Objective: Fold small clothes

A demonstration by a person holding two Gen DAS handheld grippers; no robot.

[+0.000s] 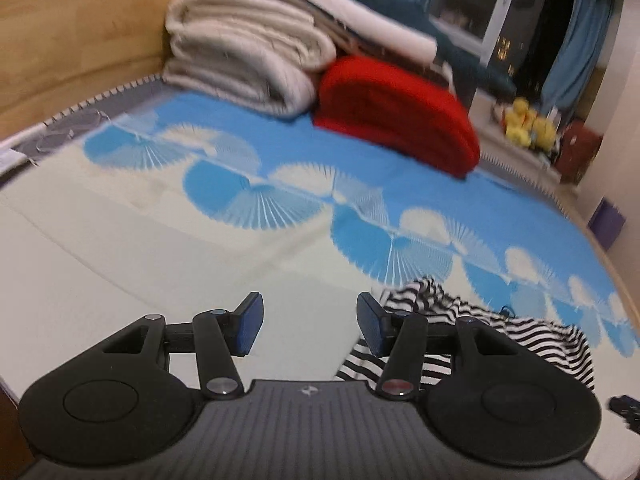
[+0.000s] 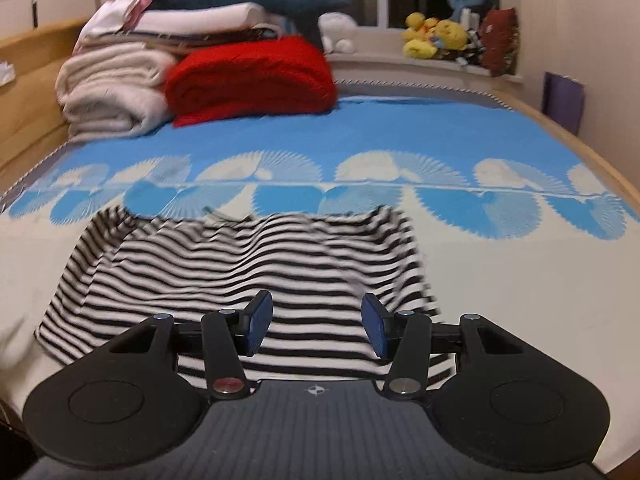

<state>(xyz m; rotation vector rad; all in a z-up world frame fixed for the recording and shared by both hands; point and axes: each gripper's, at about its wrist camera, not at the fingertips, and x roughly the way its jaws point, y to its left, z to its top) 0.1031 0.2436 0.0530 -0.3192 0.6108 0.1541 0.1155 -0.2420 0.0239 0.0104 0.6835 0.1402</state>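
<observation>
Both grippers, left gripper (image 1: 310,330) and right gripper (image 2: 317,328), are held with fingers apart and empty. Spread on the bed (image 2: 500,280), the striped garment (image 2: 240,264) seems partly folded, though blurred; further folds are judged outstanding.

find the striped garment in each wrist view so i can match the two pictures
Left wrist view: the black-and-white striped garment is at the lower right, crumpled, partly hidden behind the right finger of the left gripper.
Right wrist view: it fills the lower centre, spread on the bedspread, beyond the open right gripper.
Shared landmark: the folded red blanket at the far end of the bed.
</observation>
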